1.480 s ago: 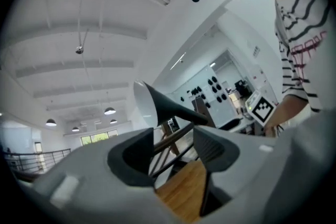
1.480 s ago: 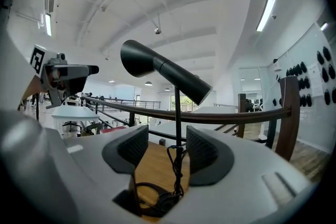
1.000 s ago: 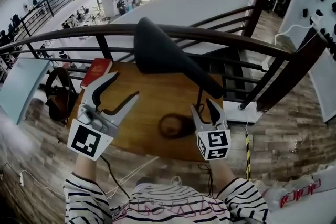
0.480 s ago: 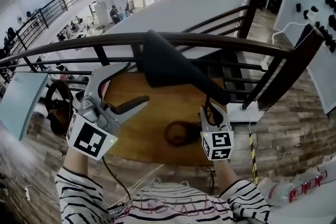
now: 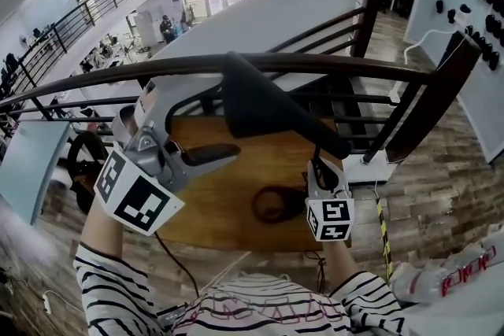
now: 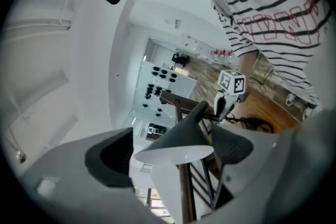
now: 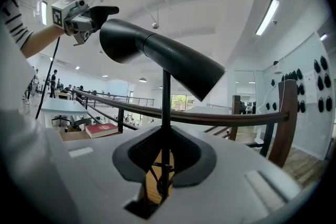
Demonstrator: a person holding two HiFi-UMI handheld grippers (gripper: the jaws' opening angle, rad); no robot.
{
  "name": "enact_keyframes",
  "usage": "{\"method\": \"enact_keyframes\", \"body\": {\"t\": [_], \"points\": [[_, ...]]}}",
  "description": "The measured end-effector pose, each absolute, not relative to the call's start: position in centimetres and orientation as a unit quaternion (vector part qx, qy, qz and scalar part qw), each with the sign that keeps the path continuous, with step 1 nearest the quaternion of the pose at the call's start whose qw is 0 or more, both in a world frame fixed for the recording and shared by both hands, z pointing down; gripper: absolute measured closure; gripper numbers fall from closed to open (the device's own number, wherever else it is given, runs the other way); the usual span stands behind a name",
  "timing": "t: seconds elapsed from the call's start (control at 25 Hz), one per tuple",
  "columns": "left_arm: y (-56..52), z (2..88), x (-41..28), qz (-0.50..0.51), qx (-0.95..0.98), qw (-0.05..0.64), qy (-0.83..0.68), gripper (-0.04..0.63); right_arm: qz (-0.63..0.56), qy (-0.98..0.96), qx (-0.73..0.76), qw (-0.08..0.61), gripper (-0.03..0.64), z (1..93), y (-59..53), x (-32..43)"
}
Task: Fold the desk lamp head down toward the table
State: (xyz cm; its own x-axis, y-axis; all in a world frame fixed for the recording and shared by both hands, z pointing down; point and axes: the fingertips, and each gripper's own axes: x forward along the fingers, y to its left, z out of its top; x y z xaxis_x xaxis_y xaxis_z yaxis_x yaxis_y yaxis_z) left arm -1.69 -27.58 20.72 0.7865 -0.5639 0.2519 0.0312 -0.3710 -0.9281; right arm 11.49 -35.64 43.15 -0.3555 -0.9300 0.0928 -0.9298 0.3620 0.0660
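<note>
One brown wooden tabletop [image 5: 213, 169] carries the black cone-headed desk lamp [image 5: 260, 102], head raised above centre. Left tongs [image 6: 173, 152] are opening wide around the head, gripping nothing; right tongs [image 7: 166, 165] are closing on its thin stem [image 7: 166, 107]. A weak pinch may topple it.

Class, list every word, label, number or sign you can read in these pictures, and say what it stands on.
Nothing reads clearly.
Striped shirt: red lettering, too distorted to read.
White object at the head view's lower right: red print, blurred.
Red book: too small to read.
Marker cube: square pattern only, no letters.
</note>
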Motion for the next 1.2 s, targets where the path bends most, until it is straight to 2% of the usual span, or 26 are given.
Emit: {"method": "enact_keyframes", "body": {"t": [0.2,0.48,1.2], "points": [[-28.1,21.2,-0.8,-0.298,-0.788,0.524,0.125,0.114,0.002,-0.821,0.569,0.055,0.572,43.3,-35.8,11.5],[-29.0,22.2,-1.0,-0.338,-0.786,0.505,0.115,0.114,0.002,-0.818,0.572,0.057,0.572,43.1,-35.6,11.4],[-28.3,23.7,-2.1,-0.288,-0.860,0.393,0.153,0.117,0.008,-0.828,0.558,0.046,0.572,43.1,-35.8,11.4]]}}
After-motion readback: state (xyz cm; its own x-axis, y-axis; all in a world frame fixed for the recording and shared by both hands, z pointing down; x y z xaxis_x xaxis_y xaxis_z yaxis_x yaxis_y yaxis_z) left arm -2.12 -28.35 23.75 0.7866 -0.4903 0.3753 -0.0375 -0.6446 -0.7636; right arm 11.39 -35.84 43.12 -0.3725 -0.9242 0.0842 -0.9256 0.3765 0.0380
